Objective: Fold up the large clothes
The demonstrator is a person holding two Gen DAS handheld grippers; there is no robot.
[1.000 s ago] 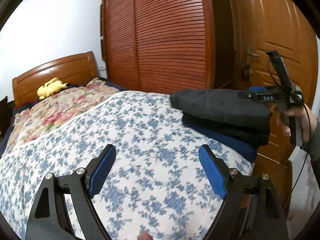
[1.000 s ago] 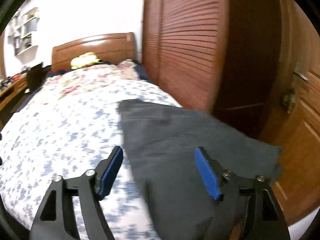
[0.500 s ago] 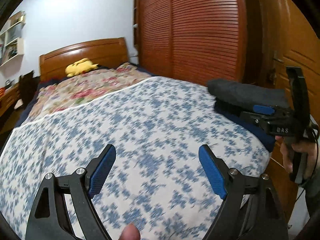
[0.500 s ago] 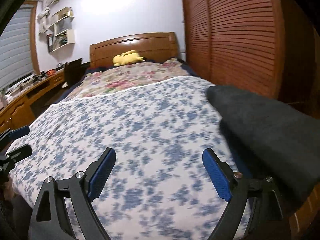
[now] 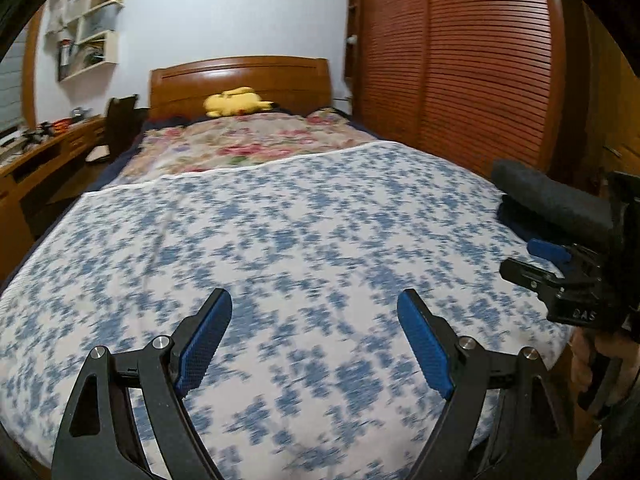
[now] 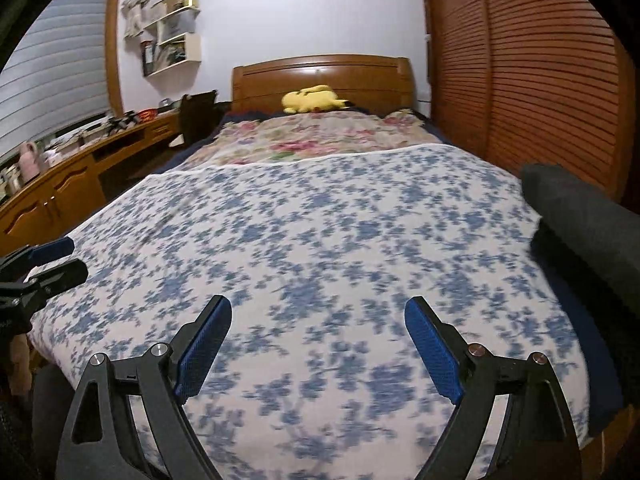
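- The bed point(image 5: 304, 216), under its blue-flowered cover, filled both wrist views, and no unfolded garment lay on the part in front of you.
- The louvred wardrobe point(image 5: 452, 64) ran along the bed's right side.
- The stack of folded clothes point(image 5: 548, 200), a dark grey piece on top of a dark blue one, sat at the bed's right edge near the foot; its long axis ran along that edge, toward the headboard point(image 5: 240, 76).
- That stack lay to the right of both sets of jaws, and your right gripper point(image 6: 318, 316) was the nearer one, the pile just beside its right finger; your left gripper point(image 5: 314, 312) was well apart from it.
- Both grippers' jaws stood spread wide and held nothing, above the cover.
- I judged the last fold finished, so the coming move would call for a fresh garment, none of which was in view.
- The yellow plush toy point(image 5: 236, 102) lay by the headboard.
- In the left wrist view the right gripper's body bore small lettering that looked like "DAS"; nothing else was readable.
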